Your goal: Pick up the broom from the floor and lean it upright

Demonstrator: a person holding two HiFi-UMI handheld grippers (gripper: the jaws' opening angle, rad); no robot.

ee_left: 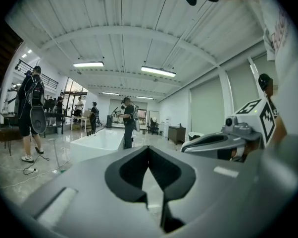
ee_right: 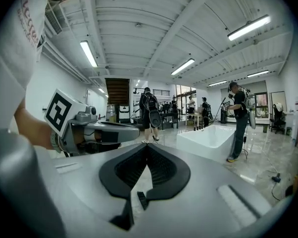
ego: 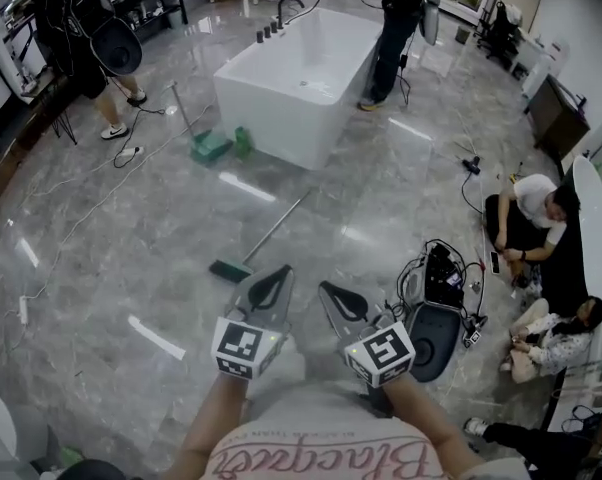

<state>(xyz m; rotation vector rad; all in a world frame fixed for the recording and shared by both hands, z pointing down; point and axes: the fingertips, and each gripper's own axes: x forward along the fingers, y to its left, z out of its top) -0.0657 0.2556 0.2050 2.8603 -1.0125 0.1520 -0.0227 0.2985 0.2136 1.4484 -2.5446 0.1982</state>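
Grey-padded left gripper [ego: 283, 272] and right gripper [ego: 327, 289] both clamped together, empty; broom [ego: 271, 234] flat on marble floor [ego: 131, 228] just ahead, green head nearest left gripper, handle angling away up-right toward bathtub [ego: 301, 78].

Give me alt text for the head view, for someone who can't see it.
A broom lies on a grey floor just ahead of the left hand-held gripper and right hand-held gripper, both shut and empty. Beyond stands a white bathtub; two people sit at the right.
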